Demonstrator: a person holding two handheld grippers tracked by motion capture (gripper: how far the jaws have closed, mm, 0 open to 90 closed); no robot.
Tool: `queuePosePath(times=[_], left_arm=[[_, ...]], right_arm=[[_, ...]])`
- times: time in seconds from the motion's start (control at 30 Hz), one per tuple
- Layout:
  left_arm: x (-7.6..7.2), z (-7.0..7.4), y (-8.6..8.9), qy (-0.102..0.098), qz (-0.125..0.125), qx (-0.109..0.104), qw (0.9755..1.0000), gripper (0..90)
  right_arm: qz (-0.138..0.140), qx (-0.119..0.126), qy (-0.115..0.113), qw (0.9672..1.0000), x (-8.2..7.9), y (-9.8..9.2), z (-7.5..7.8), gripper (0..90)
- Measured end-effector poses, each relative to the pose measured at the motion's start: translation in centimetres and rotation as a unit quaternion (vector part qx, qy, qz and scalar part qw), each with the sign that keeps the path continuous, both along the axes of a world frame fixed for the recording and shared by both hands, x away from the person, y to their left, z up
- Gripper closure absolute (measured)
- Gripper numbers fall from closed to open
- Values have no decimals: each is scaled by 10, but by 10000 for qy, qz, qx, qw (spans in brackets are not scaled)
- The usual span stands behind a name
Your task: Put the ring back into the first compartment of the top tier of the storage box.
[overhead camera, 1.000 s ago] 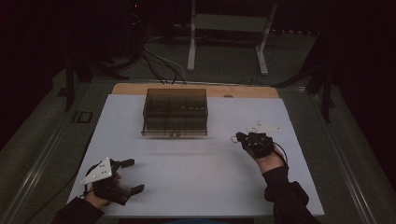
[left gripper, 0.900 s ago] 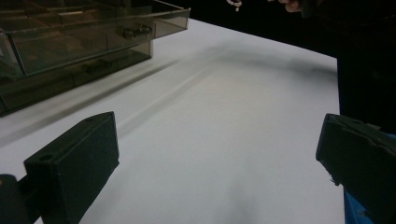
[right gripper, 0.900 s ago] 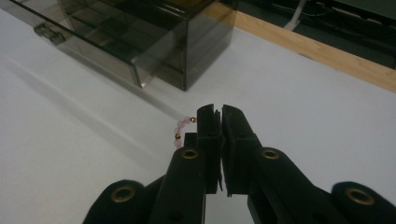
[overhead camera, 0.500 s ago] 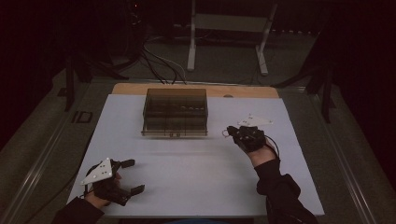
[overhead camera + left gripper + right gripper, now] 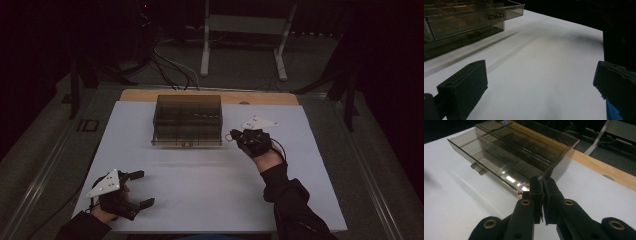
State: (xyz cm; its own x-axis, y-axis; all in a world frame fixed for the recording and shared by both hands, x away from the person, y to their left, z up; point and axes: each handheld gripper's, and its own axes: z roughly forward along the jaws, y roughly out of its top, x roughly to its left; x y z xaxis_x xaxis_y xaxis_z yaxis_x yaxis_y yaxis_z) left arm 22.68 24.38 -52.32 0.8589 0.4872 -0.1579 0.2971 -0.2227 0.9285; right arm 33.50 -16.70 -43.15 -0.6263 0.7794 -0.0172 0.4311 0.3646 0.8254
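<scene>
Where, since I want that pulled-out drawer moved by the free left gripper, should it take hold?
Probably the small handle midway along the drawer front, approached from the person's side. It juts out that way; the rest of the front is flat, smooth wall. The left gripper is open; the right gripper is shut on a pink beaded piece.
</scene>
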Motion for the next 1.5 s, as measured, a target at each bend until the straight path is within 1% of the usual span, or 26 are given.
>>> queuePosePath(times=[0.3,0.5,0.57,0.7,0.9,1.07,1.2,1.33,1.5], left_arm=[[0,0,0,-2,-6,-17,10000,9],[0,0,0,9,-1,2,10000,9],[0,0,0,13,-4,-6,10000,9],[0,0,0,5,-4,-8,10000,9],[0,0,0,-3,11,-3,10000,9],[0,0,0,0,2,-22,10000,9],[0,1,1,3,-4,-30,10000,9],[0,1,1,5,-5,-36,10000,9],[0,1,0,-19,6,-12,10000,9]], right_arm=[[100,86,-65,9999,5,13,7,876],[176,77,-94,9998,8,21,10,876],[193,172,-68,9996,10,22,11,876],[221,177,-102,9995,12,26,14,876],[323,143,-152,9993,14,37,18,876],[385,217,-198,9988,17,48,23,876],[473,171,-240,9984,19,58,25,876],[515,173,-241,9982,21,64,26,876],[546,239,-229,9980,22,71,28,876]])
